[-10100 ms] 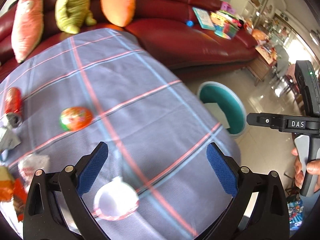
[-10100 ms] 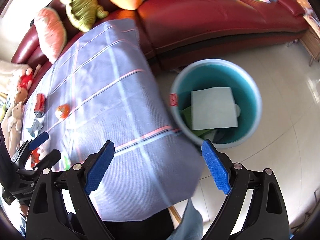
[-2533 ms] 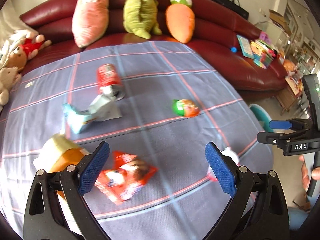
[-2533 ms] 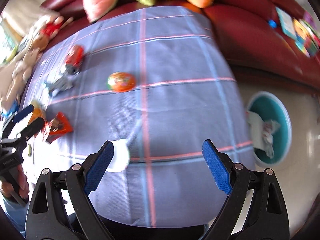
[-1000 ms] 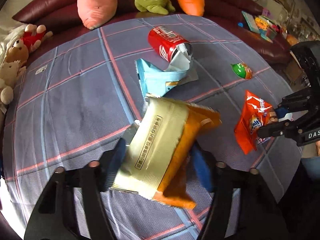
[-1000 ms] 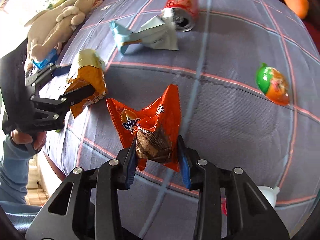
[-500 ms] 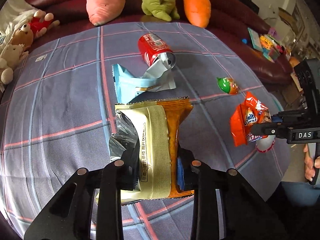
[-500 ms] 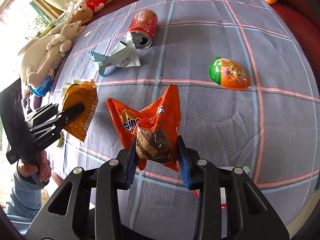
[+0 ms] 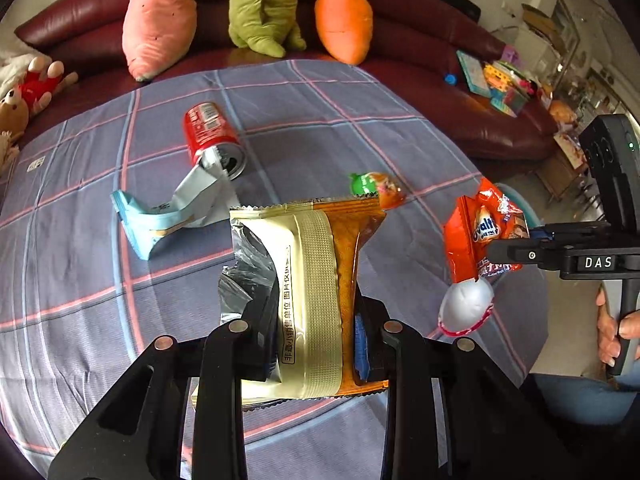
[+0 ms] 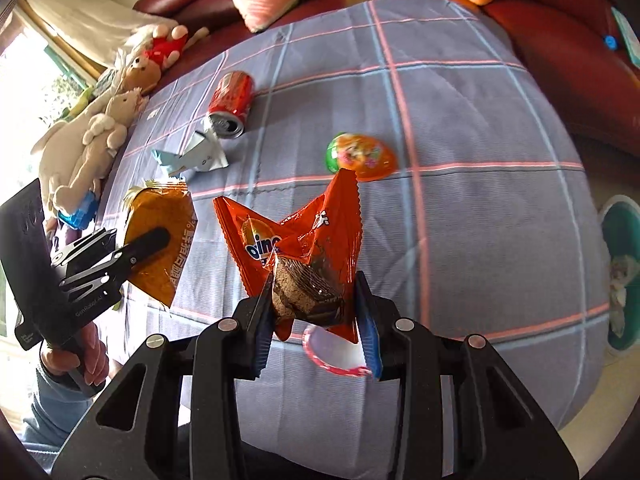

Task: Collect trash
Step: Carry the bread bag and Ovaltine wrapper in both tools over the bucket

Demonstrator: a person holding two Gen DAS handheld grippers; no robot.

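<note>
Down the middle of the left wrist view, my left gripper [image 9: 310, 336] had its jaws pinching a gold and orange snack bag [image 9: 316, 300], held up over the plaid tablecloth [image 9: 80, 280]. A red can [image 9: 210, 136] and a blue wrapper [image 9: 168, 216] lay at upper left. Over in the right wrist view, my right gripper [image 10: 316, 340] was clamped on an orange wrapper [image 10: 296, 248] at center frame, with a teal bin [image 10: 622, 276] way off at the right edge.
</note>
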